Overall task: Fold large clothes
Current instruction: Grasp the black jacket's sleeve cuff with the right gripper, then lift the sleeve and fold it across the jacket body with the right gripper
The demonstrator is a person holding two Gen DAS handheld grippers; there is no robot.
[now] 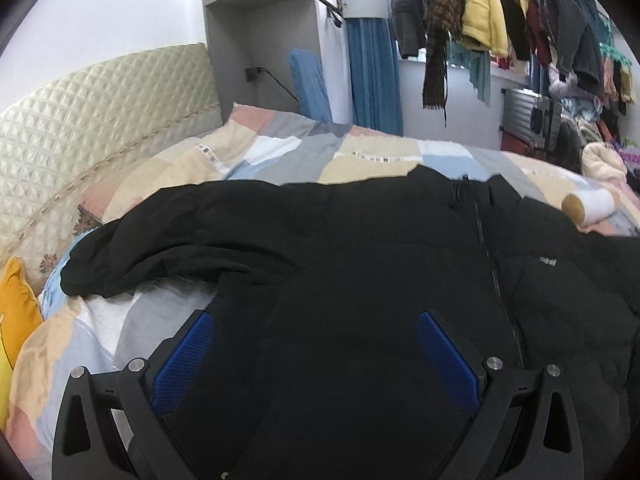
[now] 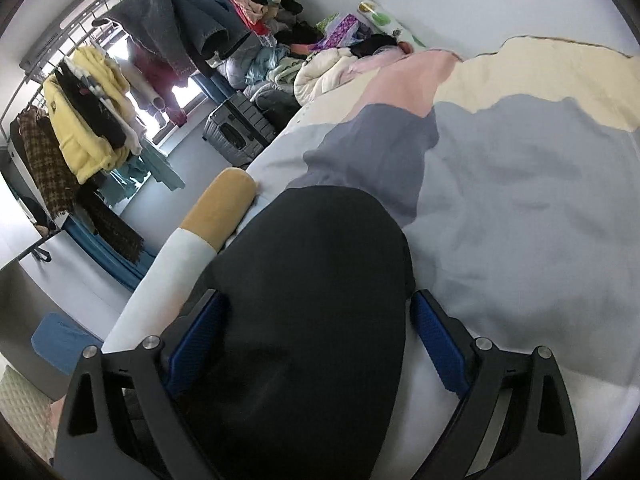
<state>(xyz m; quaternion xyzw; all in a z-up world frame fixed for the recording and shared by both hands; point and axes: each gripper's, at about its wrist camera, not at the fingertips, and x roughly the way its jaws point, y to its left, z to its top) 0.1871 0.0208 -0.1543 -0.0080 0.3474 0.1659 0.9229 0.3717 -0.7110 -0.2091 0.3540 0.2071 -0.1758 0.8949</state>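
- Behind our bed (image 1: pixel 256 148) with its patchwork cover we see a padded headboard (image 1: pixel 100 100) and a rail full of hanging clothes (image 1: pixel 500 12)
- We see a big black jacket (image 1: pixel 360 248) lying flat on the cover, front side up, with its zip (image 1: pixel 490 256) closed
- We judge that the folding has hardly begun: the body is spread out and no part looks folded over yet
- One sleeve (image 1: pixel 160 248) sticks out to the side toward the headboard, so it is not tucked in
- We hold the left gripper (image 1: pixel 316 356) low over the bottom part of the jacket, jaws spread wide, black cloth between the blue pads (image 1: pixel 448 356); we cannot tell if they touch it, and they do not pinch it
- We hold the right gripper (image 2: pixel 316 336) with its jaws wide open too; a rounded black part of the jacket (image 2: pixel 316 280) lies between them, and it is not squeezed
- Beside that part lies a long roll pillow (image 2: pixel 216 216), yellow and white, just next to the black cloth
- We think the jacket's long way runs along the zip, from near us to the far side, with the collar end far from the left gripper
- We guess what is left is nearly all of it: bring in the sleeves, then fold the body over
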